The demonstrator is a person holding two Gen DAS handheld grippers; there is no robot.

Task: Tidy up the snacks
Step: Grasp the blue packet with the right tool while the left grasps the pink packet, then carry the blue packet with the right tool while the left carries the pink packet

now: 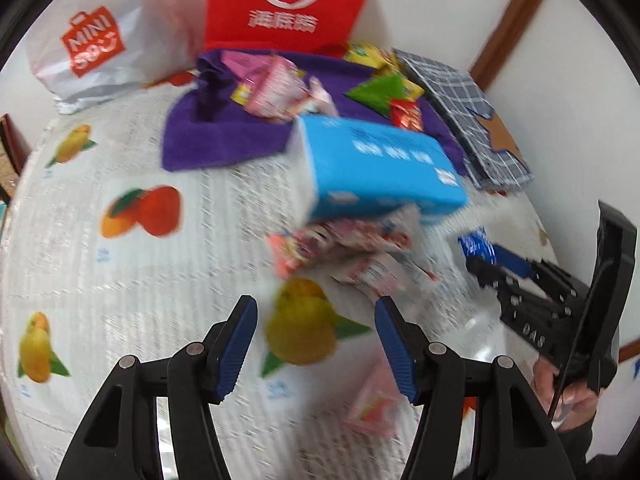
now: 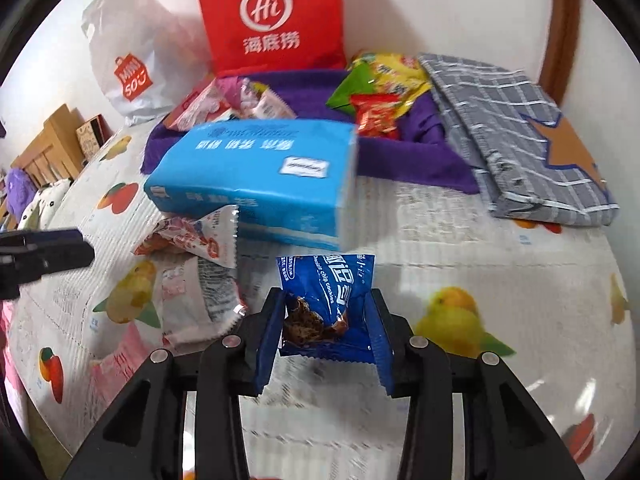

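Left gripper (image 1: 316, 344): jaws apart, nothing between them, hanging over a yellow fruit print on the fruit-print cover (image 1: 120, 280) of the counter.
White Miniso bag (image 2: 128, 68): at the far left against the wall, standing on the cover.
Red bag (image 2: 272, 16): upright at the back, just right of the white bag, with a round white logo.
Purple cloth (image 2: 400, 160): spread below the red bag, carrying pink packets (image 2: 224, 104) on its left and green, yellow and red packets (image 2: 380, 88) on its right.
Blue tissue pack (image 2: 256, 176): lying in front of the purple cloth, its near edge over a red-and-white wrapper (image 2: 196, 236).
Pink packet (image 1: 376, 404): on the cover just beside the left gripper's right finger.
Right gripper (image 2: 326, 332): closed on a blue chocolate chip cookie packet (image 2: 328, 300), pads pressing its two sides, the packet sticking forward toward the tissue pack.
Checked grey cloth (image 2: 520, 136): folded at the far right, beside the purple cloth.
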